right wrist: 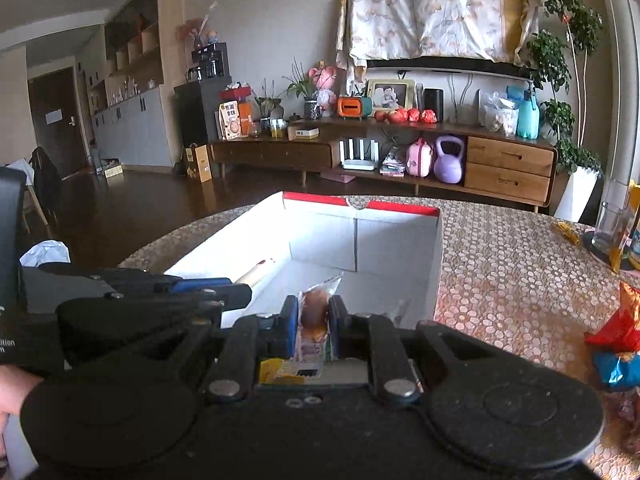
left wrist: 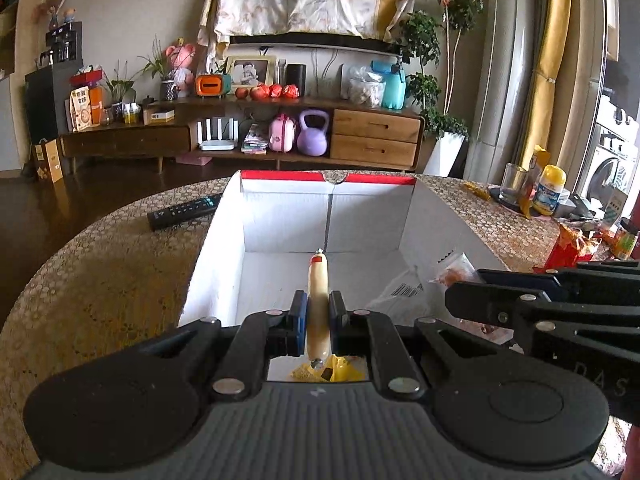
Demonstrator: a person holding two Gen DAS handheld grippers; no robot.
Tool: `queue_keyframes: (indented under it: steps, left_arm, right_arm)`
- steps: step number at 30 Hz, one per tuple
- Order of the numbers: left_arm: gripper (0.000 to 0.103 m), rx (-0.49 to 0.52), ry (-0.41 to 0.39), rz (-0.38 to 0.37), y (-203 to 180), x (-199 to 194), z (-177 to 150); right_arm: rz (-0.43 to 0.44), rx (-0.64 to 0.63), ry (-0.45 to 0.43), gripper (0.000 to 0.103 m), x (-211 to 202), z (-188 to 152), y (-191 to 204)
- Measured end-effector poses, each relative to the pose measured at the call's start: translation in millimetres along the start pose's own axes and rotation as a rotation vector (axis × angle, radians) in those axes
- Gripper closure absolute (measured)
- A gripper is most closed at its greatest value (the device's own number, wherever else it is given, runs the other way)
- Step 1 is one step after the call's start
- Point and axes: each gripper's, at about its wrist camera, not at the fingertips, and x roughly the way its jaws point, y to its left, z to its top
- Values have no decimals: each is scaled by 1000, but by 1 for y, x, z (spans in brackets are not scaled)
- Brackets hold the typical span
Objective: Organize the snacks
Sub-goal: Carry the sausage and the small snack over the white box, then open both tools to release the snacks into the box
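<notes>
Sausage point(left wrist: 318, 304), a pale stick in tight casing with crimped metal ends, sits lengthwise between the jaws of the left gripper point(left wrist: 318, 308), which pinch it near its middle above the open white box point(left wrist: 224, 240) on the patterned desk point(left wrist: 100, 272). It looks light, fairly stiff and slick-skinned, so a mid-length hold with flat pads seems the safest place; gripped near an end it would likely pivot or slide out. The right gripper point(right wrist: 314, 316) has its jaws pressed on a wrapped bun point(right wrist: 314, 312), a brown cake in clear film, also held over the box. That one is probably soft and easily crushed, and its film is slippery, so a gentle squeeze across the body suits it better than a hard clamp on the loose wrapper edge. Inside the box, a yellow packet point(left wrist: 320, 372) lies under the left gripper and a clear bag point(left wrist: 404, 292) lies against the right wall. More snack bags point(right wrist: 620, 336) wait on the desk beside the box, so the sorting looks partly done.
</notes>
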Motion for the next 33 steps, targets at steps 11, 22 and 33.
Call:
queue_keyframes:
  steps: [11, 22, 33]
  left_arm:
    - [92, 1, 19, 25, 0, 5, -3]
    - [71, 11, 28, 52, -4, 1, -3]
    - [27, 4, -31, 74, -14, -14, 3]
  right_arm:
    - [2, 13, 20, 82, 5, -1, -5]
    - [-16, 24, 11, 75, -1, -1, -11]
    - [-51, 60, -17, 56, -18, -4, -24]
